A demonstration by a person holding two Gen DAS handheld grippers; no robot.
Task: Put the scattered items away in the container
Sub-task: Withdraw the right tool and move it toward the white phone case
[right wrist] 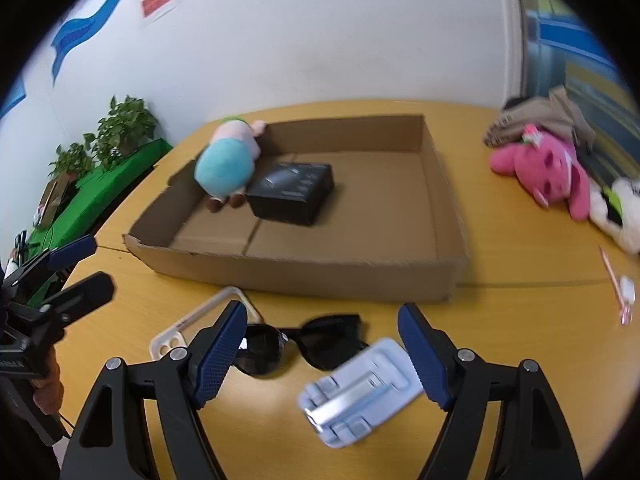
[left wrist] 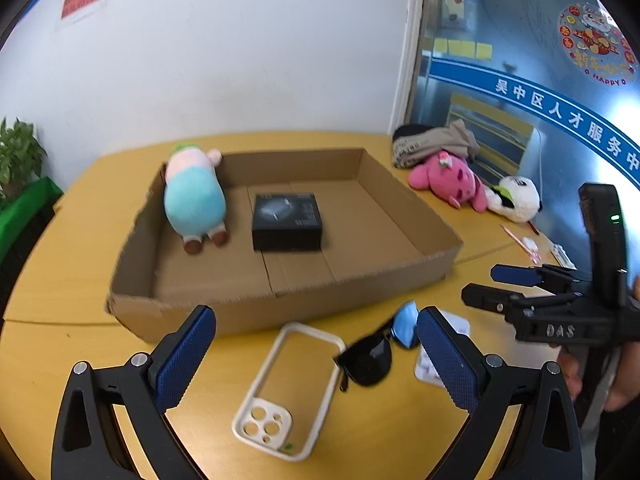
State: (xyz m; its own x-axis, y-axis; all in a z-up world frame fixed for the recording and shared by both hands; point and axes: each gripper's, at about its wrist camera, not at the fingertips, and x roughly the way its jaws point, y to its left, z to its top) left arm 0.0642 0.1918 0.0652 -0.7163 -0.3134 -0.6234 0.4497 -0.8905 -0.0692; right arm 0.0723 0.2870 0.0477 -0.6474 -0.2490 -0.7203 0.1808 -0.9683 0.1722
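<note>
A shallow cardboard box (left wrist: 240, 316) (right wrist: 320, 276) sits on the yellow table, holding a blue-and-pink plush (left wrist: 195, 200) (right wrist: 226, 164) and a black box (left wrist: 287, 220) (right wrist: 294, 194). In front of it lie a cream phone case (left wrist: 286, 392) (right wrist: 176, 338), black sunglasses (left wrist: 370, 356) (right wrist: 304, 344) and a white folding stand (right wrist: 360, 392), partly hidden in the left wrist view (left wrist: 426, 368). My left gripper (left wrist: 316, 352) is open above the phone case and sunglasses. My right gripper (right wrist: 322, 350) is open above the sunglasses and the stand.
A pink plush (left wrist: 450, 182) (right wrist: 548, 172), a panda plush (left wrist: 516, 198) (right wrist: 618, 212) and bundled clothes (left wrist: 432, 144) (right wrist: 536, 116) lie at the table's right. A pink pen (left wrist: 520, 244) (right wrist: 614, 280) lies nearby. Potted plants (right wrist: 124, 128) stand at the left.
</note>
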